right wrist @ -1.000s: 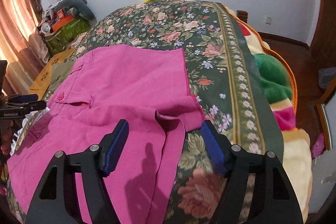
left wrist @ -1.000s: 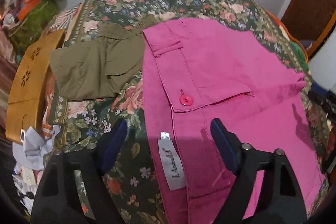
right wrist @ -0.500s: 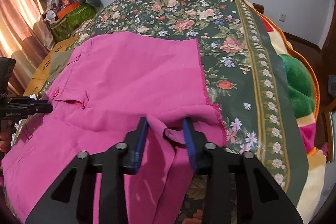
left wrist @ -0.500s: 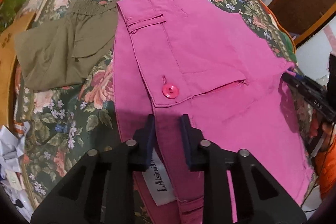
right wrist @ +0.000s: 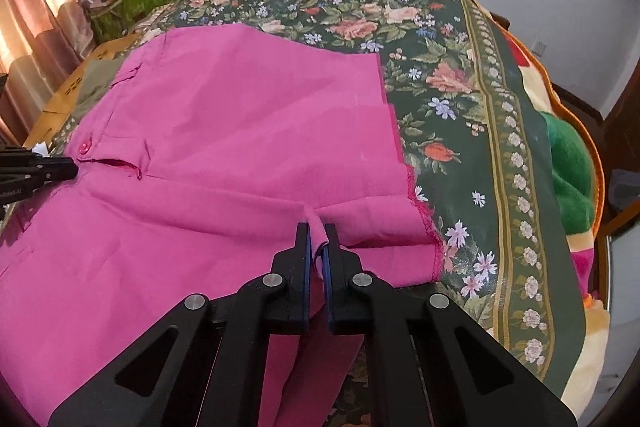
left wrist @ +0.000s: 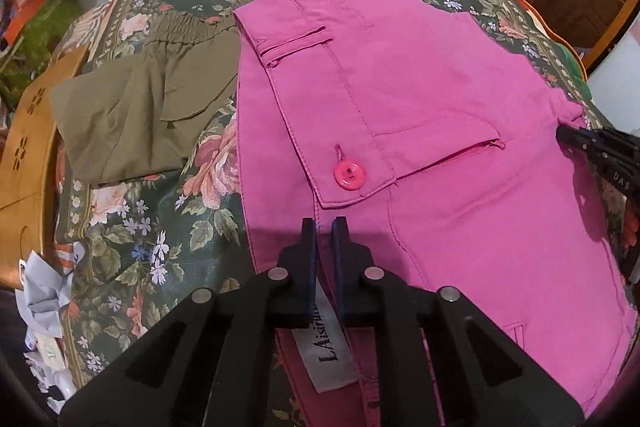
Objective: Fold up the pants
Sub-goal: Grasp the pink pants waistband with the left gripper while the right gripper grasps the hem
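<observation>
Pinching pink pants (left wrist: 420, 107), left hand-held gripper (left wrist: 324, 227), right hand-held gripper (right wrist: 316, 231), both clamped

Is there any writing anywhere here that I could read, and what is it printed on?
"LAisru...": white sewn-in label inside the pink cotton pants, partly hidden by the left hand-held gripper.
"DAS": black right hand-held gripper.
Lettering on the left hand-held gripper, seen from the right wrist view: too blurred.

Two close wrist fisheyes, steeply downward from opposite ends, both over the pink pants (left wrist: 440, 99) (right wrist: 240, 131).
</observation>
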The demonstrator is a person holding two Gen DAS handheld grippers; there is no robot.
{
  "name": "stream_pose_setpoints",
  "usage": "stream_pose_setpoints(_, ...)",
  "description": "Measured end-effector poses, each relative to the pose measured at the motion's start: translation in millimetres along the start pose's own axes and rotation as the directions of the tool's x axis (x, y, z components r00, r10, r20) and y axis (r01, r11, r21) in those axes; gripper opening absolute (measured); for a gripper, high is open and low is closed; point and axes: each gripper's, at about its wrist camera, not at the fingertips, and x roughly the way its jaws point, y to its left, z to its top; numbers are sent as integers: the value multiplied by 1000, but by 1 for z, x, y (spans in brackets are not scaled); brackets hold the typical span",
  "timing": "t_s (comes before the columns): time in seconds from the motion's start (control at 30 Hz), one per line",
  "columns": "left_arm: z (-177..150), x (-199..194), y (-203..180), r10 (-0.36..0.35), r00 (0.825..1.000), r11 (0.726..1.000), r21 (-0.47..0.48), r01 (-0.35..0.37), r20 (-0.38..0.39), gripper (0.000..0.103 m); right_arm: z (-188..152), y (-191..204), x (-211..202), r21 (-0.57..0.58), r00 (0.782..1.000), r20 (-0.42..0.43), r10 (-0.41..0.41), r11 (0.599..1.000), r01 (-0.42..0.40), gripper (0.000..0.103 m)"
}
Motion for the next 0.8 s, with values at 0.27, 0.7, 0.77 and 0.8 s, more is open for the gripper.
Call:
stream_pose_setpoints(0.27, 0, 0, -4, 18, 1000, 999, 38, -18, 4, 11, -7, -16, -14, 23, 996, -12, -83, 996, 83, 4)
stream_pose_setpoints(0.7, -2, -34, -10, 58, 996, 996, 68, -63, 71, 18, -11, -24, -66, 9, 990, 94, -101, 995, 101, 42)
stream_pose_setpoints(0.77, 7, -39, -8, 64, 994, 995, 65, -70, 90, 24, -4, -25, -66, 35, 990, 111, -84, 996, 81, 43)
stream_pose_setpoints(0.8, 10, -41, -8, 66, 993, 995, 62, -72, 100, 31, -1, -25, -65, 52, 990, 118, -75, 996, 69, 44)
